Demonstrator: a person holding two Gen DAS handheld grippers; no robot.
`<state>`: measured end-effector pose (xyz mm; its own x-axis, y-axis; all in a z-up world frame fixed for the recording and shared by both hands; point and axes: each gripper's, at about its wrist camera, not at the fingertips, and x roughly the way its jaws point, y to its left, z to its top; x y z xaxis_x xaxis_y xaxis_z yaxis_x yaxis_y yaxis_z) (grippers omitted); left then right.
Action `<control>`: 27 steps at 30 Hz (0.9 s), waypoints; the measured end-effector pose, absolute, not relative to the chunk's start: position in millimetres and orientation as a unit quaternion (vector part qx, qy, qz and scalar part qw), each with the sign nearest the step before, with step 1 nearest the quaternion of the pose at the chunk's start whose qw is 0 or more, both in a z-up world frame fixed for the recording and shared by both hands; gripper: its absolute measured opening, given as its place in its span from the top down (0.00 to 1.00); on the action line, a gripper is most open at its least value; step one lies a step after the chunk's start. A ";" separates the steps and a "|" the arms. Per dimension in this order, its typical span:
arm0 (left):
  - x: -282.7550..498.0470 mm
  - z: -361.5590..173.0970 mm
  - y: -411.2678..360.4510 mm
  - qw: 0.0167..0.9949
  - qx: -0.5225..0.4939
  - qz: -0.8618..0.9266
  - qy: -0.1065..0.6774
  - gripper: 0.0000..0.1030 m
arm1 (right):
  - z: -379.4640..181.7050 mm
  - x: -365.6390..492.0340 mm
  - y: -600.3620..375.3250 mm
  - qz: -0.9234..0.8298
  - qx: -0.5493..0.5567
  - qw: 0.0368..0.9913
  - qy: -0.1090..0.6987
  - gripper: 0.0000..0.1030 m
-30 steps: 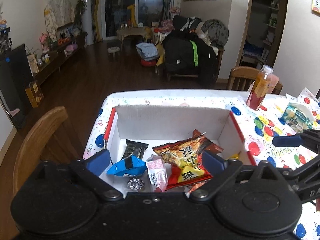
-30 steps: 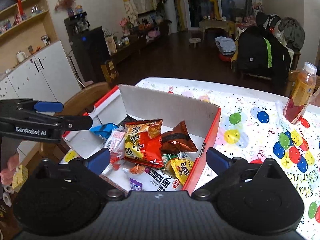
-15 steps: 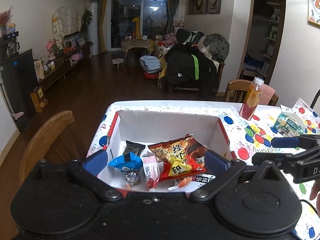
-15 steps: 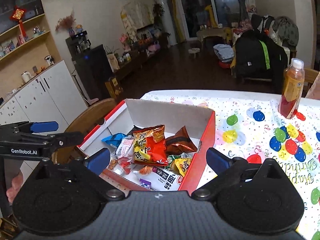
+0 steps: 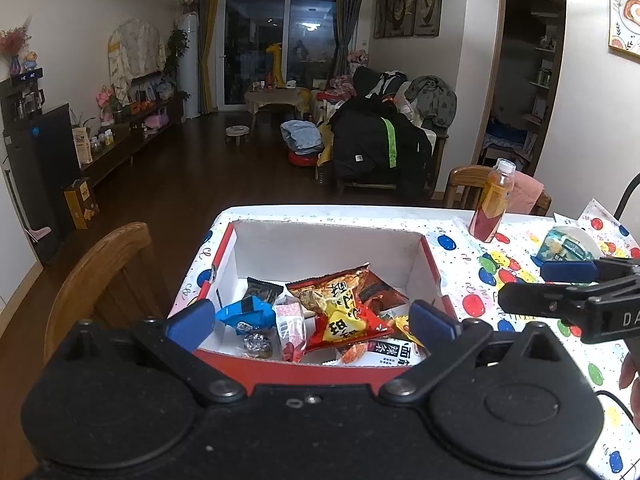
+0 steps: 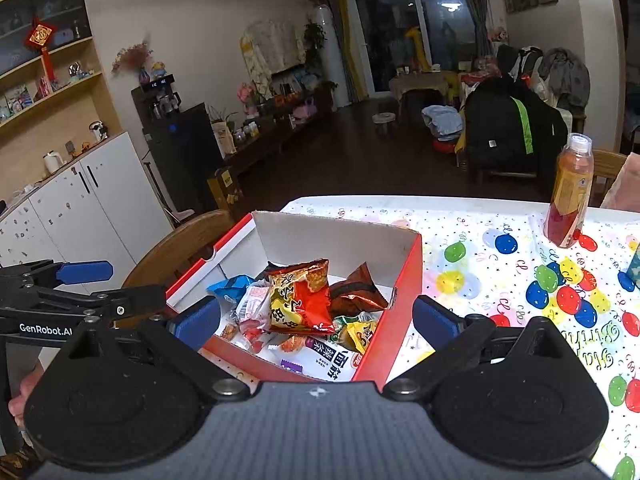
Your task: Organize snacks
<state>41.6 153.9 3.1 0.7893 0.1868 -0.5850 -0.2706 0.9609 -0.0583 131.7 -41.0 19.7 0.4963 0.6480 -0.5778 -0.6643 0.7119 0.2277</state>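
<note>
Red-rimmed box [image 5: 432, 258] sits at the table's [image 5: 520, 292] left edge; left gripper [image 5: 310, 320] and right gripper [image 6: 316, 320] both gape wide, empty.

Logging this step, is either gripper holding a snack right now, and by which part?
Nothing is held: left gripper and right gripper are both open, empty.

The box [image 5: 326, 242] sits at the left end of the counter [image 5: 460, 258]. Snack packets [image 5: 340, 312] lie inside. The bottle [image 5: 491, 202] stands behind and right; a chair [image 5: 104, 276] stands left.
</note>
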 end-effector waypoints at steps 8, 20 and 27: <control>35.5 5.9 150.9 0.944 -0.076 0.116 0.298 0.00 | 16.7 131.1 -40.9 0.374 -0.011 0.867 0.329 0.00; 35.2 8.9 150.9 0.946 -0.077 0.113 0.295 0.00 | 18.9 129.5 -37.9 0.375 -0.004 0.867 0.328 0.00; 34.0 12.8 150.7 0.947 -0.082 0.106 0.293 0.00 | 20.3 126.3 -34.2 0.380 -0.006 0.866 0.325 0.00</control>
